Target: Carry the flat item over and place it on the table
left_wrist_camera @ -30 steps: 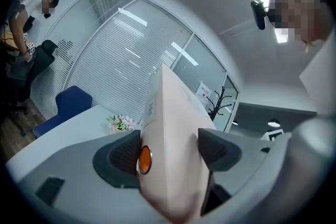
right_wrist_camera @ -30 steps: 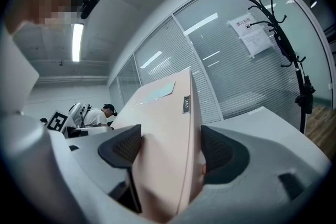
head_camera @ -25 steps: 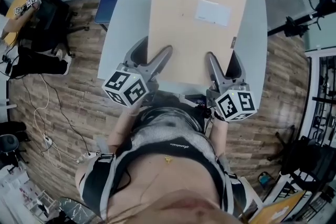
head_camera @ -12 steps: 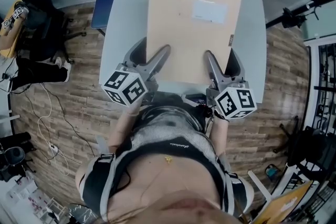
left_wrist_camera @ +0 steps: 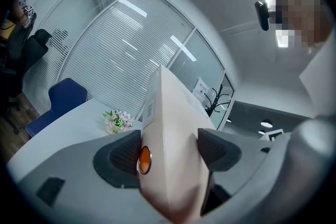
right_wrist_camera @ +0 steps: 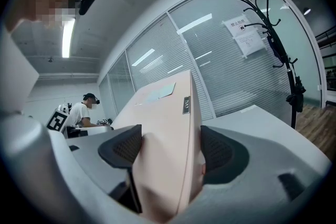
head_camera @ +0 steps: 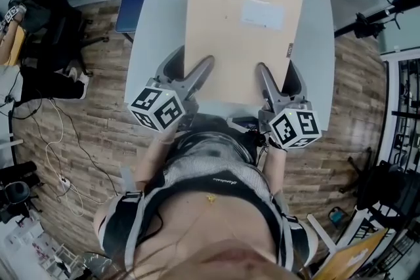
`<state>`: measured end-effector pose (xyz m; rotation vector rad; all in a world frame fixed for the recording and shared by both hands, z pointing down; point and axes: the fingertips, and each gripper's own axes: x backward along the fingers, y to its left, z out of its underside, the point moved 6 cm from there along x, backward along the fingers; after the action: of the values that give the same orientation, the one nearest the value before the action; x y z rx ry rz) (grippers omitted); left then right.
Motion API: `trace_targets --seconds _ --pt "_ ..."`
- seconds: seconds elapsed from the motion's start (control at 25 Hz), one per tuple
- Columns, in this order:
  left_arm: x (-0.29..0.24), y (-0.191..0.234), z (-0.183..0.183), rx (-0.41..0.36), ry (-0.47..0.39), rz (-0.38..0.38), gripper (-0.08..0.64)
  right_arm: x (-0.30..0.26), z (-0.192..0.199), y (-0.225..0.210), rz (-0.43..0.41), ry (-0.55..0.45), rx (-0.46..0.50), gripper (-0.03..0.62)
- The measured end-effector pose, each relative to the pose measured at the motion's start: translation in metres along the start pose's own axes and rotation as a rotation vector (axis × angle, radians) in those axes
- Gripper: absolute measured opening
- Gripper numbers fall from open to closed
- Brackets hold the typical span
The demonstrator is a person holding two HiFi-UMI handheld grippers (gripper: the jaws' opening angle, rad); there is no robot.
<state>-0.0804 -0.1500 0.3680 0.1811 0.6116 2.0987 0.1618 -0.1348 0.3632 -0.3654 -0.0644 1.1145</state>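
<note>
**Flat carton being gripped at its near end by both grippers, over the grey surface**

Head view: The flat carton (head_camera: 243, 29) is being held over the grey surface (head_camera: 147, 42). Whether its underside is touching the surface cannot be told. Its near edge is being partly hidden by the marker cubes. The left gripper (head_camera: 190, 65) and the right gripper (head_camera: 279, 72) are being shown at the near corners, each with one finger over the top face and the other beside the edge. The print on the white label is too small to be read.

Left gripper view: The carton is being seen edge-on, its lower part cut off by the frame. It is being clamped between the fingers (left_wrist_camera: 123, 157), both pads pressed against it. A flower pot (left_wrist_camera: 116, 120) is standing on the surface behind.

Right gripper view: The fingers (right_wrist_camera: 223, 155) are being closed on the carton's two faces.
</note>
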Motion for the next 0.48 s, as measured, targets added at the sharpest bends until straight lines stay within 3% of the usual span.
trace_targets --seconds 0.48 --pt "-0.0011 -0.0015 0.0006 0.008 0.002 0.003 0.335 0.0006 -0.0020 -0.0017 0.002 0.005 0.002 0.341"
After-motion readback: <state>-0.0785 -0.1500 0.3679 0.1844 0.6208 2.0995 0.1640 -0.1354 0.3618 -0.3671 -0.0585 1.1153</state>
